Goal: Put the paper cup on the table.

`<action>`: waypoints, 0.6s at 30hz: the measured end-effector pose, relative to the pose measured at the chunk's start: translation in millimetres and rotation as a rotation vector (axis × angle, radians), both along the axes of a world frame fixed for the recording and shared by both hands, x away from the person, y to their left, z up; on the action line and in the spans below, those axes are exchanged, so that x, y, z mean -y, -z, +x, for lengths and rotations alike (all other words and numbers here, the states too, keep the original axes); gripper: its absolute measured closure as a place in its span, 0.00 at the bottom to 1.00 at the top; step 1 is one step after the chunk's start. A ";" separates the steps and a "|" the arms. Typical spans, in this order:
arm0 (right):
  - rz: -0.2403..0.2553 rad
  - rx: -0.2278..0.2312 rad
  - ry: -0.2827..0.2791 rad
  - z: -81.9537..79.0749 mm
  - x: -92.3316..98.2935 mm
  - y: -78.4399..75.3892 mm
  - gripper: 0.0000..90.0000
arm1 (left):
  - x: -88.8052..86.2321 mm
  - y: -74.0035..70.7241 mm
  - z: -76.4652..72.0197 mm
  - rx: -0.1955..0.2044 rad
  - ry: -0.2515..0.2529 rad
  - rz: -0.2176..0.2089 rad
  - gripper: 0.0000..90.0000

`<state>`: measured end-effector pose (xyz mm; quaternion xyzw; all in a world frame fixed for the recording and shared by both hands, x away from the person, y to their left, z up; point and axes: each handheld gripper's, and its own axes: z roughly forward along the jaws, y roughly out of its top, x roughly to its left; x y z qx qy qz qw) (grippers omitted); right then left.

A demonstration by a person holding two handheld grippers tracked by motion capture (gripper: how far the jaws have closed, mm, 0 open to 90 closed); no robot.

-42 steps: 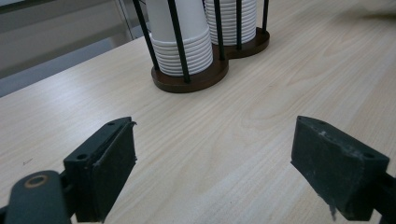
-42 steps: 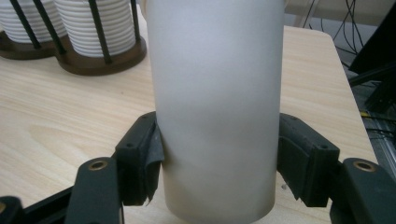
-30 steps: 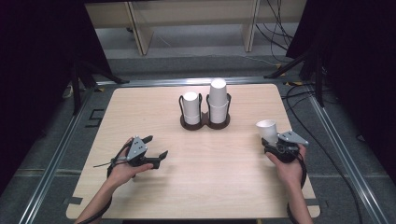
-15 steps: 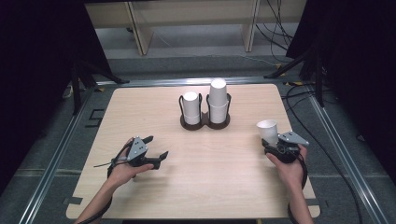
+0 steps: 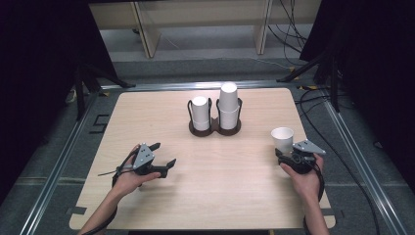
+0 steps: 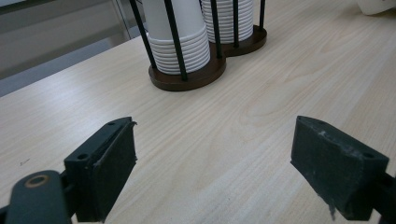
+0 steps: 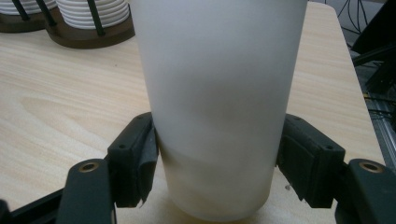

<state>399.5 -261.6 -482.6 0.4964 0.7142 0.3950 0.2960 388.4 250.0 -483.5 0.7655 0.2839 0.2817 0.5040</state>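
The right gripper [image 7: 212, 163] is easing its jaws off an upright white paper cup [image 7: 217, 102] standing between them on the pale wooden counter [image 5: 235, 186]; the left gripper [image 6: 224, 158], farther off, is waiting wide and empty.

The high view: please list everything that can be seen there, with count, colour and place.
table: one, light wood, middle of the view
cup holder: one, dark brown base with black rods, far middle of the table
cup stacks: two, white, upside down in the holder, the right one taller
single cup: one, white, upright on the table near its right edge
cables: several, black, on the floor beyond the table at the right
left gripper: one, black, near left of the table, jaws open with nothing between them
right gripper: one, black, jaws have just been opening, either side of the single cup
hands: two, one on each gripper
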 end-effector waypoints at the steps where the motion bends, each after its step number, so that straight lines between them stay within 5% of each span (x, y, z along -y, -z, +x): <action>1: 0.011 -0.004 0.011 -1.3 -0.9 0.3 0.37 | -0.2 -0.1 0.1 -0.001 0.001 0.002 0.15; 18: 0.041 -0.044 0.032 -8.3 1.8 1.2 0.29 | -2.7 0.3 -2.2 -0.007 -0.010 0.012 0.15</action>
